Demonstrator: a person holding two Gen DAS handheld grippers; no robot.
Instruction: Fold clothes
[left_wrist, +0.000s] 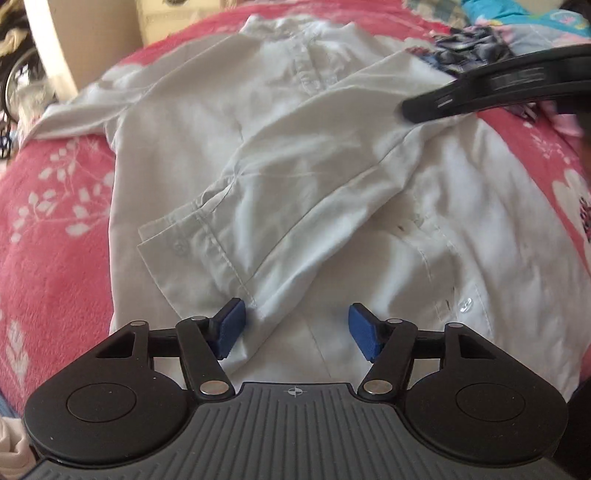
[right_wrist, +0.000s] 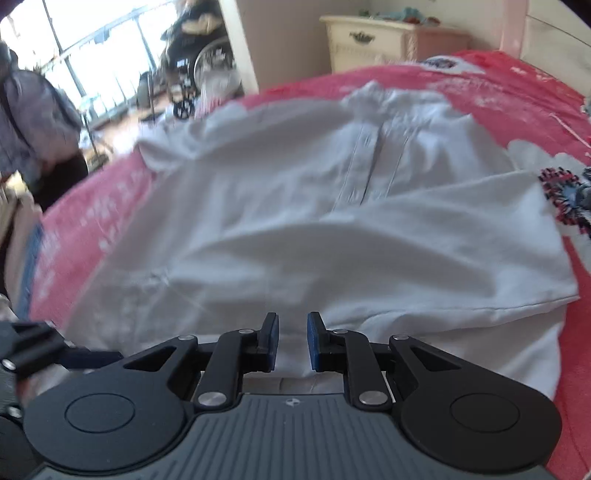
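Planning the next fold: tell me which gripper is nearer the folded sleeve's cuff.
Left. The left gripper is open just below the sleeve cuff; the right gripper sits up near the sleeve's shoulder end, farther away.

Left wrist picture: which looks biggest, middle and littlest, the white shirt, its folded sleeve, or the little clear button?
1. Shirt, biggest; it fills most of the view.
2. Sleeve, middle; it crosses the shirt's front.
3. Button, littlest.
No close calls, even with fisheye stretching.
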